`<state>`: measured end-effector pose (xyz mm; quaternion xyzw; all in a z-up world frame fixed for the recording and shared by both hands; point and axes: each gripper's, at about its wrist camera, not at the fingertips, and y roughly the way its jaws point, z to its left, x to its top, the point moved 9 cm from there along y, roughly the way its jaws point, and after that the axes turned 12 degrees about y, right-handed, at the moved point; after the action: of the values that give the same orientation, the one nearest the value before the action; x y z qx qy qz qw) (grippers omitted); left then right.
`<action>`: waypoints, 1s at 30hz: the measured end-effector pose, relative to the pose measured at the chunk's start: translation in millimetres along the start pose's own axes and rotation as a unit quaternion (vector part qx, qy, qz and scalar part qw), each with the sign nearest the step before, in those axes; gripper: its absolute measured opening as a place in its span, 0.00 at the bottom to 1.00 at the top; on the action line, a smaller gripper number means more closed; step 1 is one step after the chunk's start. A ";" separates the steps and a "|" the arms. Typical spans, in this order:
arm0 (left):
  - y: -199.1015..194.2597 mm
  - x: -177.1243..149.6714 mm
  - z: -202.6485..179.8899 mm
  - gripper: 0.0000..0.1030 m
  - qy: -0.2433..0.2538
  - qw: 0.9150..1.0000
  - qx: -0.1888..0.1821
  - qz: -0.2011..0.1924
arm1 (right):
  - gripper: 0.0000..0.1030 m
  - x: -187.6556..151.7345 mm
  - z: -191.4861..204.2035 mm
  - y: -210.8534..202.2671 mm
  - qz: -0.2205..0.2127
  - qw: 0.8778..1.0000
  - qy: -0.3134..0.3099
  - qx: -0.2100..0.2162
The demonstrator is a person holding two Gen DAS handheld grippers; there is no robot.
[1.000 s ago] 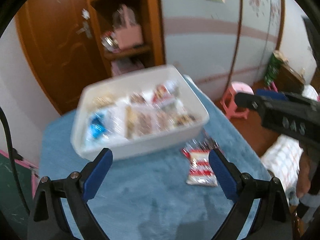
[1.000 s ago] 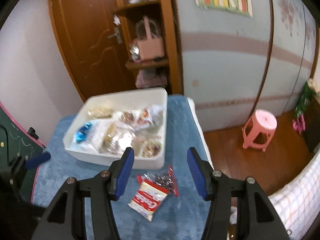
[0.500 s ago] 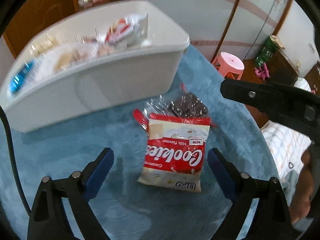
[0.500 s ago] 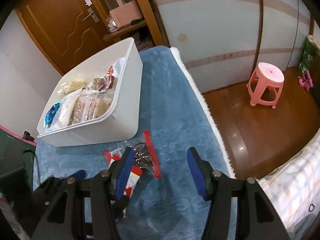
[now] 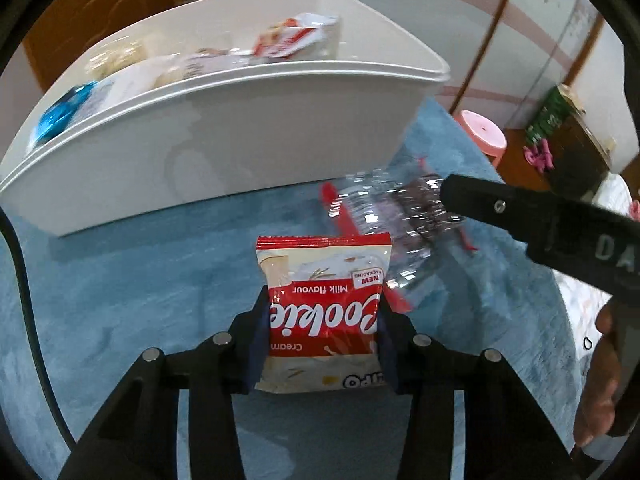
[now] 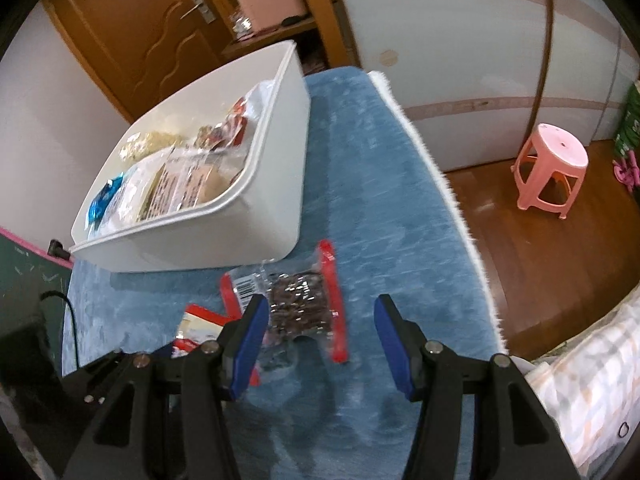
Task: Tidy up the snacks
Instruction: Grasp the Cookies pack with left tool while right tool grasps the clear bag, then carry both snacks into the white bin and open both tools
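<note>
The cookie pack (image 5: 322, 312) lies on the blue cloth (image 5: 120, 280) just in front of the white bin (image 5: 208, 148), and the left gripper (image 5: 322, 344) has just been closing, its blue pads now pressing the pack's two long sides. The pack is a glossy, puffy foil pillow, so it could squirt out of the pinch or buckle and crush the cookies if squeezed harder.

Beside it, a little nearer the bin, sits the clear packet (image 6: 298, 304) with red edge strips and dark pieces inside. The right gripper (image 6: 320, 340) hovers over it with its jaws apart, touching nothing; one blue pad overlaps the packet's edge in the right wrist view. The crinkly film looks slick and flat, so a poor bite could catch only a seam. With both grippers close together, they might also knock each other.

The bin is smooth, rigid plastic, already holding several snacks; the cloth is soft and plushy.
</note>
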<state>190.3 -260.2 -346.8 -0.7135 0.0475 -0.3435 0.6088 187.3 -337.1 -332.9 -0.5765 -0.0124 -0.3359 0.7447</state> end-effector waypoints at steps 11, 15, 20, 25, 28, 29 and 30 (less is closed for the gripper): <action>-40.0 -27.0 63.4 0.43 -0.065 0.997 0.021 -0.023 | 0.42 -16.4 13.9 28.1 0.005 0.997 -0.056 -0.047; -50.3 -26.5 74.4 0.43 -0.075 0.996 0.033 -0.031 | 0.41 -20.8 13.3 21.7 0.001 0.998 -0.050 -0.043; -72.6 -31.5 91.5 0.43 -0.072 0.995 0.046 -0.047 | 0.41 -35.0 24.3 5.6 0.004 0.999 -0.040 -0.016; -89.4 -25.6 96.6 0.43 -0.065 0.995 0.055 -0.060 | 0.41 -64.9 49.7 -18.1 0.003 0.999 -0.042 0.020; -106.1 -32.3 104.5 0.43 -0.066 0.994 0.057 -0.063 | 0.41 -80.7 66.3 -30.0 0.001 0.998 -0.047 0.043; -111.0 -34.1 107.0 0.43 -0.066 0.994 0.059 -0.065 | 0.41 -86.2 72.2 -35.8 -0.001 0.998 -0.051 0.049; -116.0 -34.6 109.7 0.43 -0.068 0.994 0.062 -0.066 | 0.41 -89.3 76.7 -40.1 -0.002 0.997 -0.054 0.054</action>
<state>183.5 -122.2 -259.7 -0.6978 -0.0625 -0.3361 0.6295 125.9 -231.6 -309.4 -0.5529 -0.0720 -0.3045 0.7723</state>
